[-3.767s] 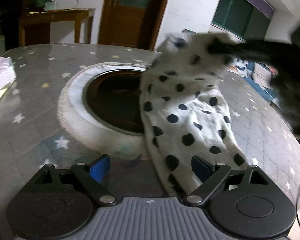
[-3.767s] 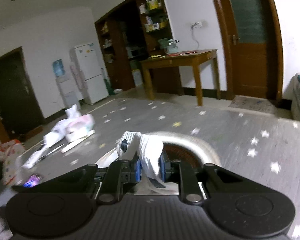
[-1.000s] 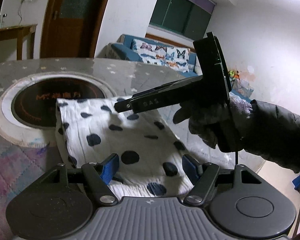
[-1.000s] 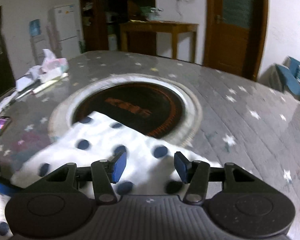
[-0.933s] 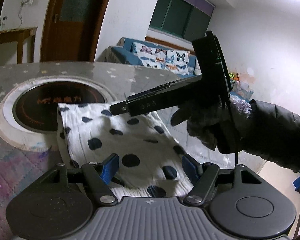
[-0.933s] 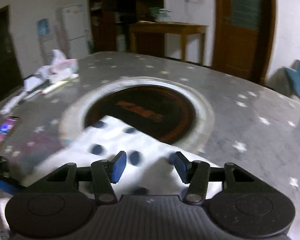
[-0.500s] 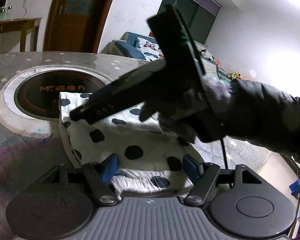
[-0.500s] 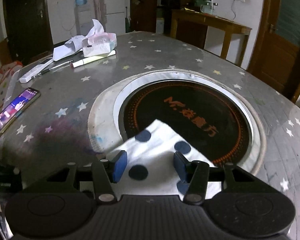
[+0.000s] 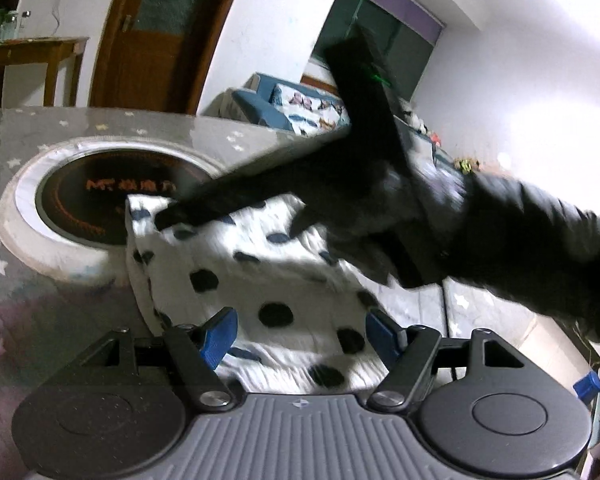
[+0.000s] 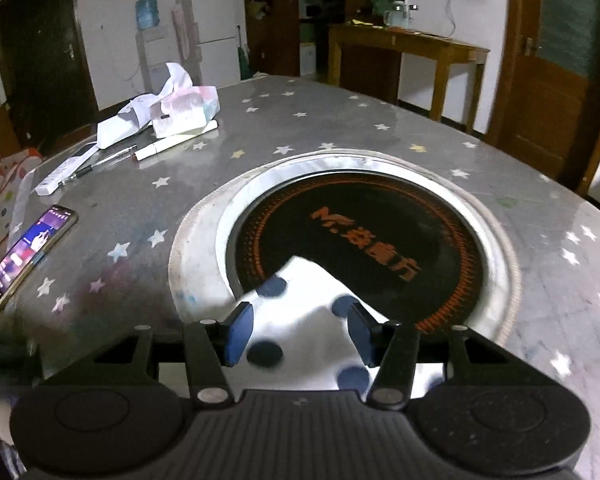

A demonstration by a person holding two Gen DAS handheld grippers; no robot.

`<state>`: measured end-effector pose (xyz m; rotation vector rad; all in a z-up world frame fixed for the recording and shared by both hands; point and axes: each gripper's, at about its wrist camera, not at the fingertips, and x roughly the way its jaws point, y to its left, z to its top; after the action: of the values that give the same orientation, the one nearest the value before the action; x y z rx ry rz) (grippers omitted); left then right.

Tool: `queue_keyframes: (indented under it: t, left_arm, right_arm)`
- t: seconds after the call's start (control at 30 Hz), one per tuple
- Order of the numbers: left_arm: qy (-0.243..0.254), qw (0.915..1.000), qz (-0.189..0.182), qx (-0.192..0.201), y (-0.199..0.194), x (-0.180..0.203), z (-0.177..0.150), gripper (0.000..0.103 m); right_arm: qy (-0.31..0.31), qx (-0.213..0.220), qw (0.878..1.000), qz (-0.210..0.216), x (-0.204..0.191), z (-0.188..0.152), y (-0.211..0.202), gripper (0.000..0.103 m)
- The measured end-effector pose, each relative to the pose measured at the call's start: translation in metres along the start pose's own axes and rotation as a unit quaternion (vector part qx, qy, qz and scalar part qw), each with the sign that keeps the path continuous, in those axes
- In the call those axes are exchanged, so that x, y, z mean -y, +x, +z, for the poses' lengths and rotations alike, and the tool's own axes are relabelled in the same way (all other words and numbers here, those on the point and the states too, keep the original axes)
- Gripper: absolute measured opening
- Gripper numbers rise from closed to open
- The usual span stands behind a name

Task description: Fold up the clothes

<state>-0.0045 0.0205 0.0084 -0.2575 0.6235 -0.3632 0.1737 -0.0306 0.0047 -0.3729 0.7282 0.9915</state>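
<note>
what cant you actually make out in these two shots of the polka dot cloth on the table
- Left wrist view: the right gripper and gloved hand are motion-blurred and cover the middle of the polka dot cloth.
- Both views: each gripper body hides the cloth's near edge, so the number of folded layers is unclear.
- Right wrist view: the phone screen is too small to read.

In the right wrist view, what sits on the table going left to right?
Phone → remote control → tissue pack → round hotplate, with the polka-dot cloth lying over its near edge.
</note>
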Motion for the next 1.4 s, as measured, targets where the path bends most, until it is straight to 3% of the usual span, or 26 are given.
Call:
queue_keyframes:
  t: [0.2, 0.33, 0.6, 0.73, 0.97, 1.13, 1.4]
  left_arm:
    - [-0.022, 0.9996, 0.015, 0.002, 0.004, -0.015, 0.006, 0.074]
    - [-0.018, 0.9996, 0.02, -0.008, 0.008, -0.018, 0.004, 0.074]
    - [-0.008, 0.9994, 0.027, -0.019, 0.012, -0.017, -0.002, 0.074]
    - [-0.003, 0.9994, 0.03, -0.015, 0.007, -0.017, -0.001, 0.074]
    - [0.016, 0.9989, 0.044, 0.008, -0.023, -0.012, -0.003, 0.087]
    - [0.033, 0.9981, 0.052, -0.008, -0.036, -0.011, -0.014, 0.091]
    - [0.095, 0.9925, 0.06, -0.047, -0.03, -0.002, -0.035, 0.095]
  right_arm:
    - [0.035, 0.004, 0.999, -0.003, 0.011, -0.03, -0.035, 0.053]
    - [0.045, 0.005, 0.999, 0.009, 0.005, -0.059, -0.056, 0.053]
    - [0.05, 0.011, 0.999, -0.006, -0.004, -0.101, -0.079, 0.054]
    - [0.057, 0.019, 0.998, -0.01, 0.004, -0.098, -0.087, 0.054]
    - [0.09, 0.041, 0.994, -0.04, 0.041, -0.068, -0.072, 0.054]
    - [0.114, 0.056, 0.99, -0.064, 0.068, -0.046, -0.059, 0.06]
    - [0.143, -0.004, 0.988, -0.051, 0.096, -0.037, -0.017, 0.06]
